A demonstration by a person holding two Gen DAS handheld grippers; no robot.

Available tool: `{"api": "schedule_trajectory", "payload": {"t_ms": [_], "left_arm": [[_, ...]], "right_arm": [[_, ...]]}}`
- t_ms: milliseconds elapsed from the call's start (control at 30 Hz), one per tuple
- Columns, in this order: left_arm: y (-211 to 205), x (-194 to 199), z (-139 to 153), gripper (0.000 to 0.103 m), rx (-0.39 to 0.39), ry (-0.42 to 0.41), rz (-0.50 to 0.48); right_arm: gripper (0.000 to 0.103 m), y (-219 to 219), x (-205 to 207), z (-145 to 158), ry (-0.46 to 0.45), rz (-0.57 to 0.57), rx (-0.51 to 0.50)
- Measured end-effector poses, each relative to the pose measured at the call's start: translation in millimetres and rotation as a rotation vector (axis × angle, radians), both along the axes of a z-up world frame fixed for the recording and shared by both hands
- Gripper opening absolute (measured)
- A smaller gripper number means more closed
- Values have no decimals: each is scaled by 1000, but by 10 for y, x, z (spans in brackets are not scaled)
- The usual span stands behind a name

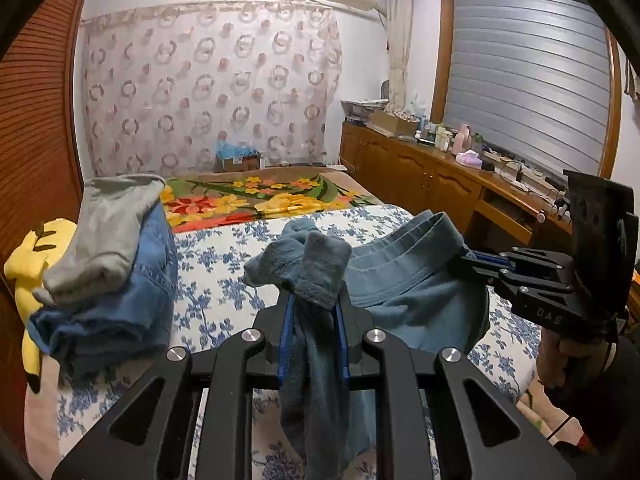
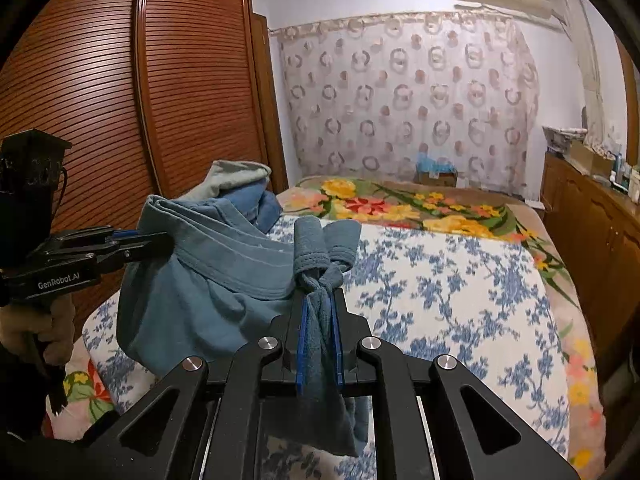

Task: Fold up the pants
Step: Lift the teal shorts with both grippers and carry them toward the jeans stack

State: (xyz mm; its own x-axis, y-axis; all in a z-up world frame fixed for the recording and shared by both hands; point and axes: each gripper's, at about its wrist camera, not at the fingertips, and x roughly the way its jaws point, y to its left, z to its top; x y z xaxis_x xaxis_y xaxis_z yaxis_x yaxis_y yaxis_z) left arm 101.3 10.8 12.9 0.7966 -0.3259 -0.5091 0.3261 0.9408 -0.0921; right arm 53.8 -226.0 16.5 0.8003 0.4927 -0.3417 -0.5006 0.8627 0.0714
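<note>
Blue-grey pants (image 1: 400,280) hang above the bed, held between both grippers. My left gripper (image 1: 314,304) is shut on a bunched hem of the pants, with cloth hanging down between its fingers. My right gripper (image 2: 320,304) is shut on another bunched hem of the pants (image 2: 216,280). In the left wrist view the right gripper (image 1: 468,260) shows at the right, by the waistband. In the right wrist view the left gripper (image 2: 160,240) shows at the left, by the waistband. The lower part of the pants is hidden under the grippers.
A bed with a blue-flowered sheet (image 2: 460,300) lies below. A pile of grey and blue clothes (image 1: 112,264) and a yellow plush toy (image 1: 28,264) sit at its left. A wooden wardrobe (image 2: 120,100) stands left, a cluttered wooden counter (image 1: 460,168) right.
</note>
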Motion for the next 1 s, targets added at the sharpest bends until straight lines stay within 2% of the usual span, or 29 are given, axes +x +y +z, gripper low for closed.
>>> {"api": "schedule_trajectory", "payload": {"t_ms": [300,567,1000], "left_arm": [[71,192,60,19,3,-6,25],[196,299,157,19,4,-23,65],[752,625,418,19,2,-79,195]], "right_arm": [[10,47,225,71,-26,15,4],[10,175,586,215,-53,59,-10],[10,739,1390,623,-192,171,-69]]}}
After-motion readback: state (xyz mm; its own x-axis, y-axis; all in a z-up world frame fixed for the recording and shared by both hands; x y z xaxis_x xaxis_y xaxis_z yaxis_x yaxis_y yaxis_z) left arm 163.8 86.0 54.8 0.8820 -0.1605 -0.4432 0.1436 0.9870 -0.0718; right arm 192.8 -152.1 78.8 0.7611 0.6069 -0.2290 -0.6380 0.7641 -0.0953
